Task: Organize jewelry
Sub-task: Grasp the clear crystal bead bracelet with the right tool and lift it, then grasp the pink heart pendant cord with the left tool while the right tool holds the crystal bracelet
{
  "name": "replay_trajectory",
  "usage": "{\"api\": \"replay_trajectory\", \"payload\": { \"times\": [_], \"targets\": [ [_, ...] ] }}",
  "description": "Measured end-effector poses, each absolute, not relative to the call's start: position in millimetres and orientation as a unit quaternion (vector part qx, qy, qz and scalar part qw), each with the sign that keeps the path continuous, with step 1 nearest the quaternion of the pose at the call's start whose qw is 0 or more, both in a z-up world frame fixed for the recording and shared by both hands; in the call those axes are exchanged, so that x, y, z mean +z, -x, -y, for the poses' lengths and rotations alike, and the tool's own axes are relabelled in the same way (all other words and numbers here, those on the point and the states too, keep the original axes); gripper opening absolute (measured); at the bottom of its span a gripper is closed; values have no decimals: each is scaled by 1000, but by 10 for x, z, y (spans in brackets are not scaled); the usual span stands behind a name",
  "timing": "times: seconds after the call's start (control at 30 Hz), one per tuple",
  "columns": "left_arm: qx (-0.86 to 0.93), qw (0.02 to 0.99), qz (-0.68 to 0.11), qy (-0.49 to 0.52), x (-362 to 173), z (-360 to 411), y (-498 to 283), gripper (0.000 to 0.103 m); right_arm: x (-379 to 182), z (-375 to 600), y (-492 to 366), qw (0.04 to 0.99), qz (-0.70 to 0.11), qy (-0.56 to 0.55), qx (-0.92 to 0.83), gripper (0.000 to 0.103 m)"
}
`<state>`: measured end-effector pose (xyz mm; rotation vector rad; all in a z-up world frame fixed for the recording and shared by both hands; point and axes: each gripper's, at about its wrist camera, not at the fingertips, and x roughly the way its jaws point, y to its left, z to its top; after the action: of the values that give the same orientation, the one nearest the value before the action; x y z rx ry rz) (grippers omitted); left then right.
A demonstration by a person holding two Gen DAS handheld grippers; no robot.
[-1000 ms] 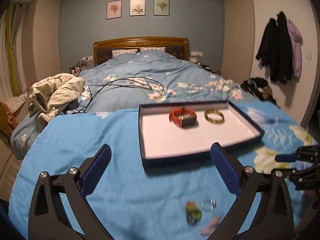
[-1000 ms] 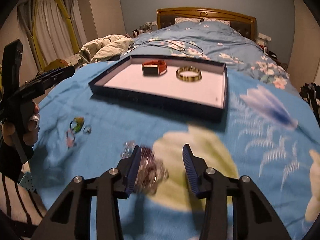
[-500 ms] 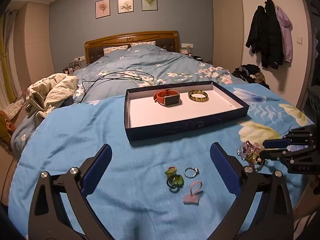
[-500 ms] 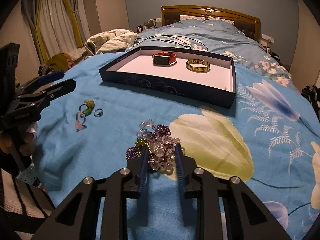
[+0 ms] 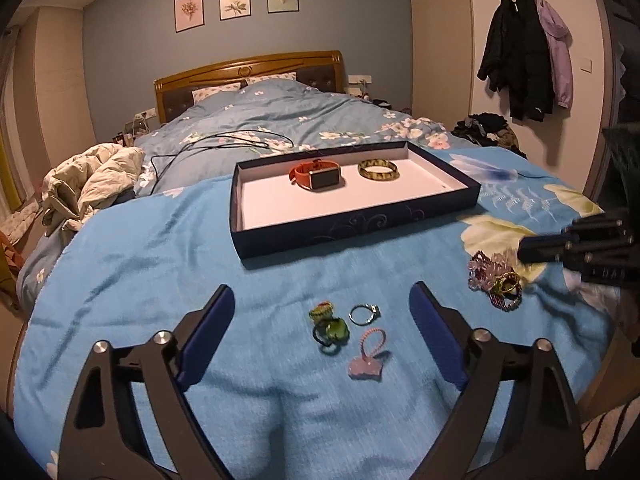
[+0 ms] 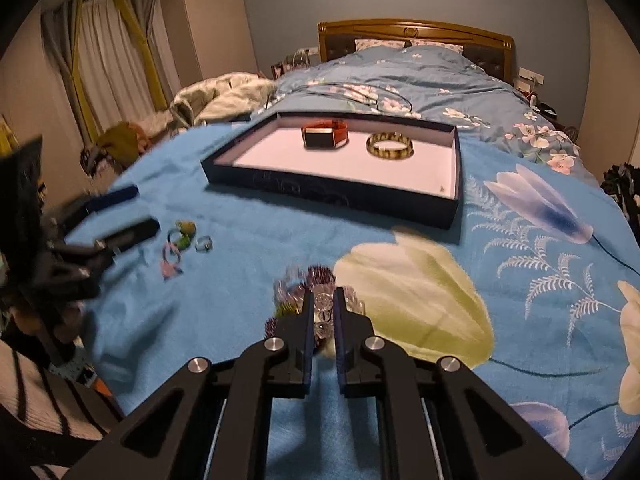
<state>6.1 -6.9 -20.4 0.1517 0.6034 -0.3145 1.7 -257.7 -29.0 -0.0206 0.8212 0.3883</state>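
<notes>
Left claw [image 5: 322,316] hung wide open, jaws just starting to close, over the little rings [image 5: 346,326] on the bed [image 5: 160,264]. Right claw [image 6: 321,300] had just clamped onto the bead bracelets [image 6: 320,280], near the tray [image 6: 332,194].

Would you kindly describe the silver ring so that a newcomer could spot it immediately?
Start at the dark blue tray on the bright blue blanket. In front of it, a small cluster lies ahead of the open left claw. The silver ring is the plain metal band there, beside green hair ties and a pink one.
</notes>
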Motion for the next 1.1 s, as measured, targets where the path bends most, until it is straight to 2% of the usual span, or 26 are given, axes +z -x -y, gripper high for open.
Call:
{"api": "replay_trajectory", "payload": {
  "times": [0.23, 0.43, 0.63, 0.7, 0.9, 1.07, 1.1],
  "targets": [
    [-168, 938, -292, -83, -192, 72, -7, 84, -83, 2606, -29, 908, -371, -8, 196, 8],
    [-182, 930, -306, -90, -243, 72, 2, 77, 122, 2705, -90, 919, -342, -28, 194, 8],
    [-202, 915, -338, -93, -330, 117, -15, 62, 184, 2837, -164, 926, -330, -46, 177, 8],
    [-215, 908, -349, -91, -363, 148, -3, 54, 146, 2859, -189, 925, -334, -50, 173, 8],
    [-228, 892, -378, -102, -495, 230, 3, 42, 26, 2867, -219, 921, -346, -56, 171, 8],
    [-222, 886, -395, -94, -565, 238, -63, 37, 5, 2855, -218, 921, -345, -56, 174, 8],
    [-223, 886, -396, -89, -566, 231, -77, 31, 1, 2850, -221, 921, -344, -55, 174, 8]
  ]
}}
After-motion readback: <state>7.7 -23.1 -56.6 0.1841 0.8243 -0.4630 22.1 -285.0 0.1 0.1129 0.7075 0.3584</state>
